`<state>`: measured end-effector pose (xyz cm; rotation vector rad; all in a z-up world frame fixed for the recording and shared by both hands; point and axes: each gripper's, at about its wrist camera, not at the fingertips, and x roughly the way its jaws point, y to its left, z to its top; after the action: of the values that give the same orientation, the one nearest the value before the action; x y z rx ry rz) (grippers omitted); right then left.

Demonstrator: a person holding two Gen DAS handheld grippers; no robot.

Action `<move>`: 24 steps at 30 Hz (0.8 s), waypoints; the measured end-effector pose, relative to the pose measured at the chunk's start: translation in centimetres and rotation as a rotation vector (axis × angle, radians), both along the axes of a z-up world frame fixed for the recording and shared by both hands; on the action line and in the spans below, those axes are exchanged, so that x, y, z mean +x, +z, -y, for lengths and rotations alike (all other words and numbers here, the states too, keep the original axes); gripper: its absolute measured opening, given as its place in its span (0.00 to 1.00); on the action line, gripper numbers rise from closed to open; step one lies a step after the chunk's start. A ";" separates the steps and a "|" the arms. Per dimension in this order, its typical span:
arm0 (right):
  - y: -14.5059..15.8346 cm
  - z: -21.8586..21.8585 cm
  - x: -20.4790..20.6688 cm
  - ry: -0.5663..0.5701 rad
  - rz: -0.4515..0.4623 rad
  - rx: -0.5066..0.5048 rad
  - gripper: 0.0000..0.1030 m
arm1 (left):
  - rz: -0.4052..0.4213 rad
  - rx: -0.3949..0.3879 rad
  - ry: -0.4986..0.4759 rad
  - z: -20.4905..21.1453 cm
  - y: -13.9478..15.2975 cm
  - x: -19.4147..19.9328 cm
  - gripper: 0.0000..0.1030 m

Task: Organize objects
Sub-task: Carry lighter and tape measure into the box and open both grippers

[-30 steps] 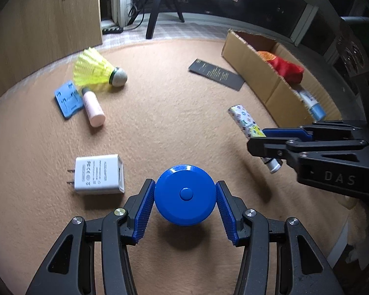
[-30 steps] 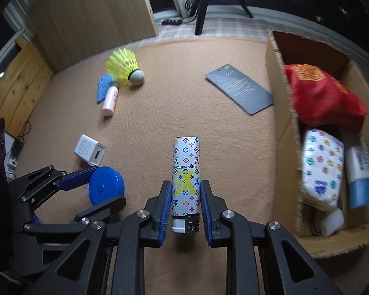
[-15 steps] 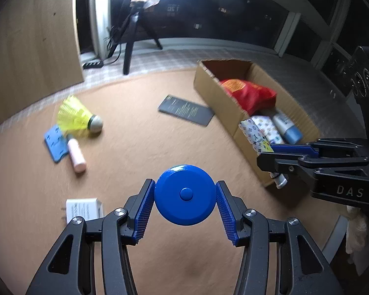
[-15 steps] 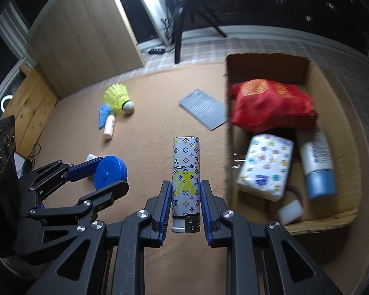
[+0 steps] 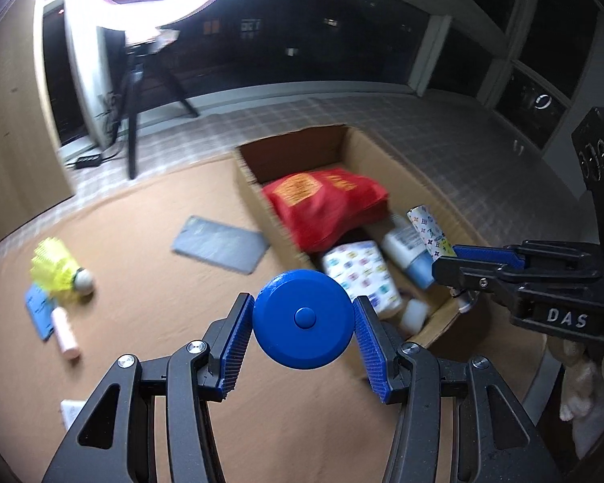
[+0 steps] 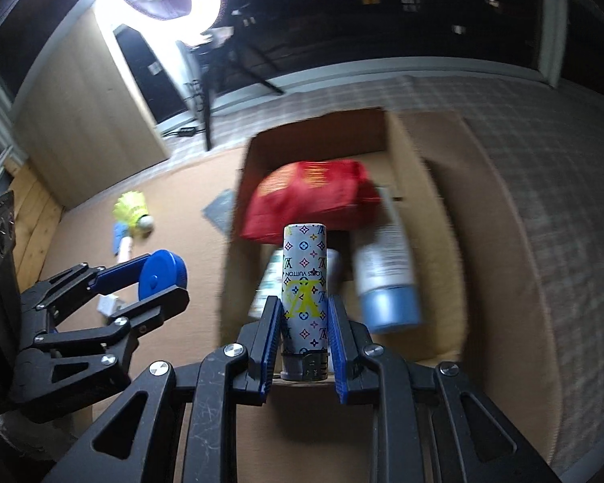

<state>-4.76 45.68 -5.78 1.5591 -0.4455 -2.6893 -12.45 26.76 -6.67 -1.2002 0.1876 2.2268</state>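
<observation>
The left gripper [image 5: 302,332] clamps a round blue disc [image 5: 302,319] between its fingers [image 5: 234,344], held above the tan worktop [image 5: 149,281] just short of the cardboard box [image 5: 386,153]. The right gripper [image 6: 305,336] grips a patterned cylinder [image 6: 304,281], its fingers [image 6: 270,342] pressed on both sides, over the box's near end. Inside lie a red packet [image 6: 310,197], a patterned pack [image 5: 360,273] and a white bottle with a blue cap [image 6: 386,277]. A yellow shuttlecock [image 5: 58,271] lies toward the worktop's left edge.

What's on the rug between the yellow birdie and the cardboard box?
A flat dark grey card lies between the shuttlecock and the cardboard box, clearest in the left wrist view.
</observation>
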 end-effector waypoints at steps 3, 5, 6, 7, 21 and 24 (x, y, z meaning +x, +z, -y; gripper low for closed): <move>-0.9 -1.5 -0.1 -0.024 0.021 0.008 0.20 | -0.001 -0.007 -0.038 -2.4 -0.2 -0.2 0.52; -1.4 -2.3 -0.1 -0.037 0.034 0.003 0.20 | 0.005 -0.021 -0.057 -3.8 -0.7 -0.4 0.52; -1.6 -2.5 -0.2 -0.041 0.040 0.002 0.20 | 0.011 -0.027 -0.065 -4.5 -1.0 -0.5 0.52; -1.8 -2.7 -0.3 -0.043 0.044 0.000 0.20 | 0.016 -0.031 -0.071 -5.2 -1.2 -0.6 0.52; -3.1 -2.8 -1.1 -0.033 0.073 0.010 0.21 | 0.044 -0.063 -0.092 -7.3 -2.8 -1.2 0.53; -3.0 -2.6 -1.1 -0.036 0.070 0.015 0.21 | 0.042 -0.054 -0.089 -6.9 -2.5 -1.3 0.53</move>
<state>-5.90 48.26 -8.77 1.6699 -0.4605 -2.6773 -13.71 33.68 -9.15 -1.2420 0.2810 2.1301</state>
